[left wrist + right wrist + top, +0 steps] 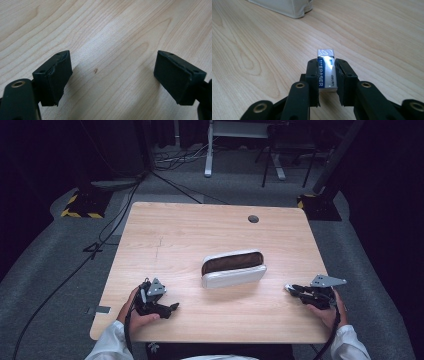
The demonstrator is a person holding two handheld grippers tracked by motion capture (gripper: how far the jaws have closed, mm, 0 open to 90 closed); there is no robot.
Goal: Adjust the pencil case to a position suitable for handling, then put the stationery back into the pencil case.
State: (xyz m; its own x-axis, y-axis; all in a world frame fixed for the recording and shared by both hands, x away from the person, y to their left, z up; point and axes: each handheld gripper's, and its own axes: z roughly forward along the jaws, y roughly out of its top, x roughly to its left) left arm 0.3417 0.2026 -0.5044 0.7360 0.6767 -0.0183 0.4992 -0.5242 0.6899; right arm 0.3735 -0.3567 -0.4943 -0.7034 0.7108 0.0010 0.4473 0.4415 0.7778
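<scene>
Left gripper (172, 307) sits low at the near-left part of the wooden table (175, 230), held in the person's left hand (137, 315), white sleeve (107, 345) below it. Jaws spread wide, nothing between them; the left gripper view shows bare wood grain between the two black pads (58, 77).

Centre of the table: a white pencil case (233, 269), lying on its long side, mouth open and facing up. The inside looks dark brown; contents cannot be made out from the high view. It stands well apart from both grippers. In the right gripper view one pale corner of the case (287, 7) shows at the top, well beyond the jaws.

Behind the case, near the far edge, a small round dark hole (253, 219) in the tabletop.

Right gripper (289, 289) at the near-right of the table, held in the person's right hand (327, 310), tips pointing left toward the case. Jaws pinched on an eraser (326, 71): white block in a blue-and-white sleeve printed "ERASER", gripped by its long sides, its far end sticking out past the pads. The eraser is outside the case, low over the wood; whether it touches the table cannot be told.
</scene>
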